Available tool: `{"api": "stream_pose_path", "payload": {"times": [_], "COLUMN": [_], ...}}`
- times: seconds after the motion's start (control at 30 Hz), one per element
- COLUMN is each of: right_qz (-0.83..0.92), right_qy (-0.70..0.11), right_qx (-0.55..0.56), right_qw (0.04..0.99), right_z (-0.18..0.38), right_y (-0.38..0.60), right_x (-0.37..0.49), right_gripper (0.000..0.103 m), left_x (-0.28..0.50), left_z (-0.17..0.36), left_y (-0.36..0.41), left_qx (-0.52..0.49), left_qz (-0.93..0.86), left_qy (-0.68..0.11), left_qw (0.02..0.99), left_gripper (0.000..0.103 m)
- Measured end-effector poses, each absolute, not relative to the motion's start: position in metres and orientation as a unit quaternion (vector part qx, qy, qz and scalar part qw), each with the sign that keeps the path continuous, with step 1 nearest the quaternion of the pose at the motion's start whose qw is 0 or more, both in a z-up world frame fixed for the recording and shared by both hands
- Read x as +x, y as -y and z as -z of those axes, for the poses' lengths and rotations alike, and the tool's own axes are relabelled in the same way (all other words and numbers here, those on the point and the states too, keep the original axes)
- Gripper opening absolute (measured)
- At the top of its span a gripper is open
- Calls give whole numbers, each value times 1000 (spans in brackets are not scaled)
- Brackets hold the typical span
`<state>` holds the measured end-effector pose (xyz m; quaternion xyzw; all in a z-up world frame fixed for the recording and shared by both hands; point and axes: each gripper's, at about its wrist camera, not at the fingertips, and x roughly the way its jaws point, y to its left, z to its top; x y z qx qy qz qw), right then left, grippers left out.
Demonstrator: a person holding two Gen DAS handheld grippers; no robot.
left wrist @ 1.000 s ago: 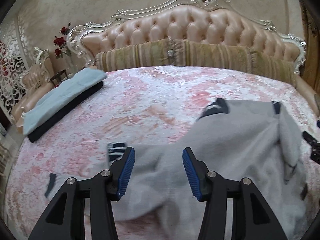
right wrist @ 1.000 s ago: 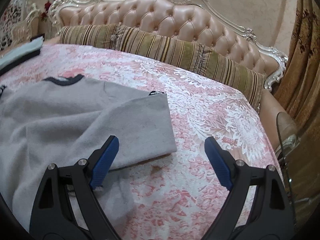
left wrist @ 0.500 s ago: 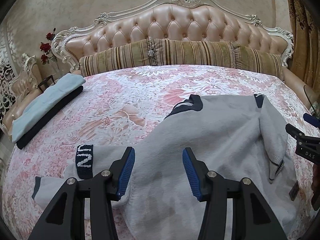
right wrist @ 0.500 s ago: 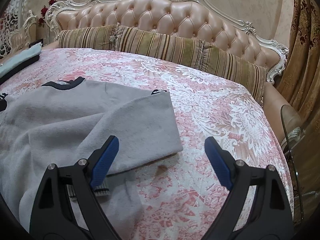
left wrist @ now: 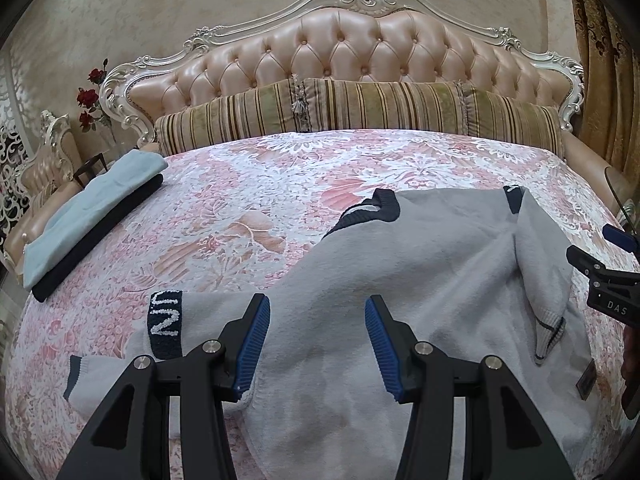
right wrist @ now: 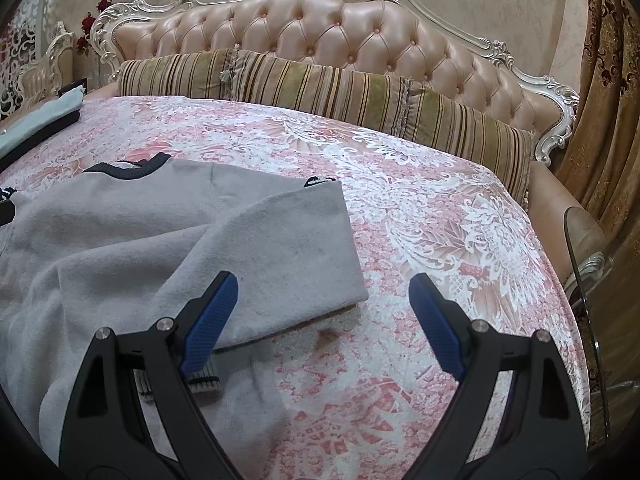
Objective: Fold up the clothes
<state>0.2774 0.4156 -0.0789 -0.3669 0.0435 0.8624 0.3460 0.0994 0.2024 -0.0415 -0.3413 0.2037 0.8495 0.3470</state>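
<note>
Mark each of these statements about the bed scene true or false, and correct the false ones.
1. The grey knitted sweater with dark navy collar lies spread on the pink floral bedspread. True.
2. The right gripper is clamped on a sleeve. False: its jaws stand wide open with nothing between the pads.
3. The stack of folded light blue and dark navy clothes lies at the bed's edge. True.
4. The long striped bolster cushion lies on top of the sweater. False: it rests against the tufted headboard, apart from it.
</note>
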Motion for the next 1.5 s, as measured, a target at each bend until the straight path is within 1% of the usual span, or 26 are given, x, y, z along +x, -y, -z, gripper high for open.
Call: {"api": "stream_pose_path", "payload": {"times": [1.5], "right_qz": [-862], "right_qy": [-44], "right_qx": [-369], "right_qw": [346], "right_z": [80], "right_y": [-416], "right_x": [277], "right_gripper": [89], "left_x": [106], "left_z": [42], "left_y": [-208], "left_qx": [-339], "left_qz": [-847], "left_qy": [-210], "left_qw": [352], "left_gripper": [51]}}
